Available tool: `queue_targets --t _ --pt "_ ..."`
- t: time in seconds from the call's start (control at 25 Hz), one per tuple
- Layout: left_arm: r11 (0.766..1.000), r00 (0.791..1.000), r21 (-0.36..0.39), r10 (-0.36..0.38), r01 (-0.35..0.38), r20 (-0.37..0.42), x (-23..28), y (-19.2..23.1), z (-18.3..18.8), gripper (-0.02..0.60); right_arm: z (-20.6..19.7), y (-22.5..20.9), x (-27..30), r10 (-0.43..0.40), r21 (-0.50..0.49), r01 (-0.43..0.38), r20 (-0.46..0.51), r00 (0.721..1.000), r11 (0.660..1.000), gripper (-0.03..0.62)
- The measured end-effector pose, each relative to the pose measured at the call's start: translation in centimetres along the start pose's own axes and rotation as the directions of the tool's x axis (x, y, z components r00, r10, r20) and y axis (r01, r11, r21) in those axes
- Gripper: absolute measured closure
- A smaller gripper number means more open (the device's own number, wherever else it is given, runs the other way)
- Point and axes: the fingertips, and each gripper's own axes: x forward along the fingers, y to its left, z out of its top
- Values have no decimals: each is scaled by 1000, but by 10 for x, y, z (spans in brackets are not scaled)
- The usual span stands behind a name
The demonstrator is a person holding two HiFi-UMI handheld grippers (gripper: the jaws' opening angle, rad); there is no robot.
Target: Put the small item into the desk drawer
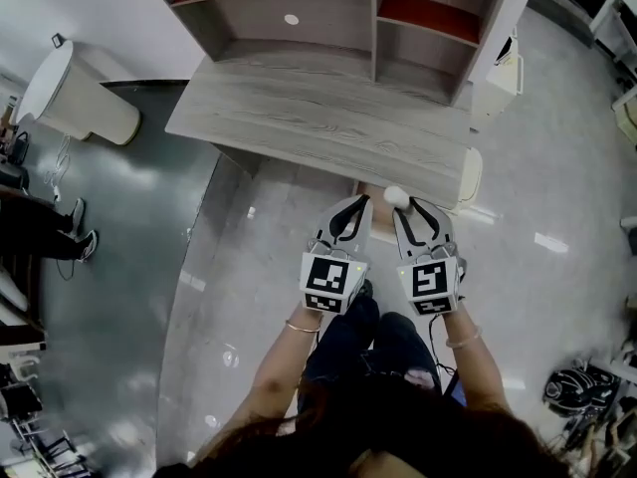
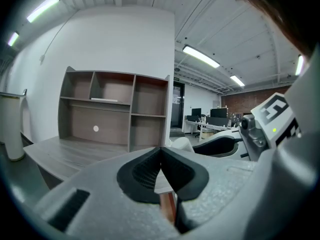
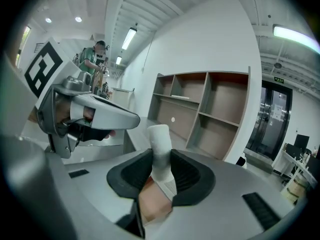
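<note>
A small white roll-shaped item (image 1: 396, 196) sticks up from my right gripper (image 1: 405, 205), just in front of the desk's front edge. In the right gripper view that gripper (image 3: 161, 156) is shut on the white item (image 3: 160, 144), and its black pads press both sides. My left gripper (image 1: 360, 203) hangs close beside it on the left, tip toward the desk. In the left gripper view this gripper (image 2: 161, 153) is shut, pad tips touching, with nothing held. The grey wood desk (image 1: 328, 127) lies ahead. I cannot make out its drawer.
A shelf hutch (image 1: 299, 13) stands on the desk's back edge. A white cylindrical bin (image 1: 75, 93) stands on the floor at the left, and someone's legs (image 1: 55, 232) show further left. A dark helmet-like object (image 1: 577, 388) lies at the lower right.
</note>
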Motion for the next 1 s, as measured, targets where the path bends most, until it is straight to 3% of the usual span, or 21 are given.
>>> queue_targets --t 0.44,1.0 --pt "1000 1000 -8 -27 27 9 20 7 -31 566 -48 2 27 0 -73 -5 -72 997 997 487" --pt "1000 998 -12 12 -12 -54 34 16 -90 566 -122 27 67 97 -157 -123 -163 982 980 485"
